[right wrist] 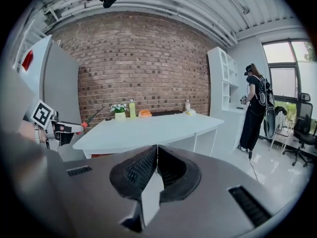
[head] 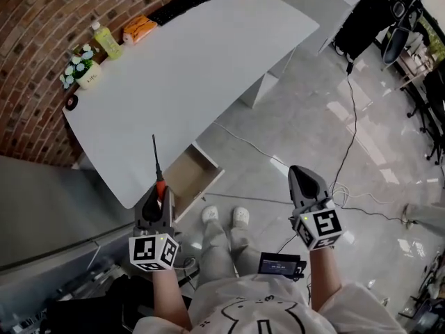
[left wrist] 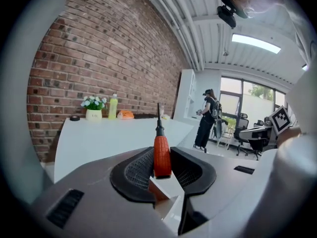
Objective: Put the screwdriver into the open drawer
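A screwdriver with a red handle and a thin black shaft is clamped by its handle in my left gripper, which is shut on it. The shaft points ahead toward the white table. In the left gripper view the red handle stands upright between the jaws of the left gripper. The open drawer, with a light wooden inside, juts out from under the table's near corner, just ahead and right of the screwdriver. My right gripper hovers over the floor to the right, and in its own view the right gripper is shut and holds nothing.
The white table carries a flower pot, a yellow-green bottle, an orange packet and a black keyboard along the brick wall. A grey cabinet stands at left. Cables cross the glossy floor; a person stands far right.
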`<state>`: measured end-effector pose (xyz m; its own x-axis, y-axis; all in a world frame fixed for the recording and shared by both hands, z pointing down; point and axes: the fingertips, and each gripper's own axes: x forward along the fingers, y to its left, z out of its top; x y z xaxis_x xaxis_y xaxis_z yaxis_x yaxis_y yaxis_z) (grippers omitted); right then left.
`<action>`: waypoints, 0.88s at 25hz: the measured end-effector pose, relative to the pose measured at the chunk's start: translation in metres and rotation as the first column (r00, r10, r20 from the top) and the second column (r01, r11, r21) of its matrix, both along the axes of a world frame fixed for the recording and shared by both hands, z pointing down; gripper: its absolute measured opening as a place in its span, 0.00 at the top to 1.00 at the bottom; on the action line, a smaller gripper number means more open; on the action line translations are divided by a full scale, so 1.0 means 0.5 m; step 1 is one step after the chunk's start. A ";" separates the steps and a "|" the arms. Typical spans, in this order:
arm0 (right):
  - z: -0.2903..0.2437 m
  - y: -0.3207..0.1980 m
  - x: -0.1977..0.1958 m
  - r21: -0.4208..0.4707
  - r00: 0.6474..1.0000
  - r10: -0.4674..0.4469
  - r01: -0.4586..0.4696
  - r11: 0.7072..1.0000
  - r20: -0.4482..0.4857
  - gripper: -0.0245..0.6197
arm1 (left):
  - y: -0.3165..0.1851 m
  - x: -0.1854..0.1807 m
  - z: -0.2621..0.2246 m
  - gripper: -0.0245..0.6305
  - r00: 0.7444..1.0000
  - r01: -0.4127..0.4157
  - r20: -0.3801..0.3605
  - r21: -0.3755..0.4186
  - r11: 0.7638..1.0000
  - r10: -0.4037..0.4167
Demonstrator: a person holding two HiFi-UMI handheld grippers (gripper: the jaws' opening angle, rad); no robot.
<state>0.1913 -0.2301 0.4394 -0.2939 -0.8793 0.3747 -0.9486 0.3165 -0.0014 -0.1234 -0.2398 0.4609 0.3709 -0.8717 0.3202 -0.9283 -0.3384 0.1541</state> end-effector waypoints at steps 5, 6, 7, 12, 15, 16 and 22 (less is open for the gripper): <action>0.097 0.010 -0.018 -0.079 0.999 -0.031 0.032 0.996 0.011 0.93 | 0.017 0.011 0.097 0.80 1.000 0.007 -0.021 -0.089 0.996 -0.009; 0.113 0.014 -0.023 -0.093 0.999 -0.037 0.038 0.995 0.014 0.93 | 0.025 0.015 0.116 0.80 1.000 0.003 -0.022 -0.110 0.994 -0.005; 0.128 0.018 -0.029 -0.106 0.999 -0.043 0.045 0.993 0.017 0.93 | 0.033 0.019 0.134 0.80 1.000 -0.003 -0.022 -0.129 0.992 0.000; 0.199 0.032 -0.059 -0.160 0.997 -0.081 0.083 0.984 0.019 0.93 | 0.060 0.021 0.224 0.80 0.999 -0.042 -0.014 -0.219 0.975 0.040; 0.244 0.037 -0.062 -0.213 0.997 -0.076 0.078 0.974 0.017 0.93 | 0.060 0.011 0.275 0.80 0.999 -0.047 -0.006 -0.252 0.967 0.047; 0.259 0.041 -0.058 -0.227 0.997 -0.072 0.074 0.971 0.016 0.93 | 0.060 0.011 0.290 0.80 0.999 -0.048 -0.004 -0.260 0.964 0.048; 0.352 0.048 -0.058 -0.239 0.996 -0.081 0.086 0.967 0.028 0.93 | 0.051 0.005 0.387 0.80 0.997 -0.062 0.014 -0.308 0.949 0.070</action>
